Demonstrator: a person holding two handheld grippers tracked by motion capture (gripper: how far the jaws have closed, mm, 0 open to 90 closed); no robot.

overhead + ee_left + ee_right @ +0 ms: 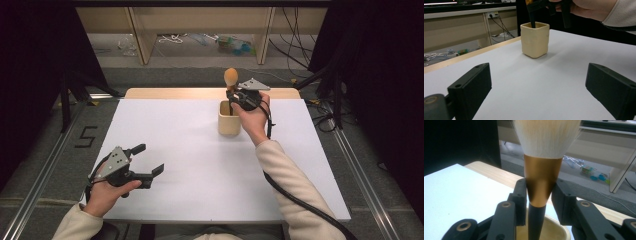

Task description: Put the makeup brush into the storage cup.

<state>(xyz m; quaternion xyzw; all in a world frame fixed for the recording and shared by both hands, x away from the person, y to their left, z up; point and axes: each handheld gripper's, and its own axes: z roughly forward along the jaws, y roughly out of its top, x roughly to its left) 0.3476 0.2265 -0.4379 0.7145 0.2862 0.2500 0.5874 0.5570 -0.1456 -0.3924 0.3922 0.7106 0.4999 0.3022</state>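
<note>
Brush clamped over the cup

The right gripper (pixel 541 195) grips the brush (pixel 541 177) upright, handle inside the cup (pixel 229 120) near the tabletop's (pixel 200 150) far edge; the left gripper (pixel 150 160) rests agape near the front-left corner.

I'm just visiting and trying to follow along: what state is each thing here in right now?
Brush: upright, bristles up, clamped at its copper collar, black handle dipping into the cup.
Cup: standing upright on the white table, open top, handle inside.
Right gripper: shut on the brush, above the cup.
Left gripper: open, nothing between its jaws, low over the table, apart from the cup.
</note>
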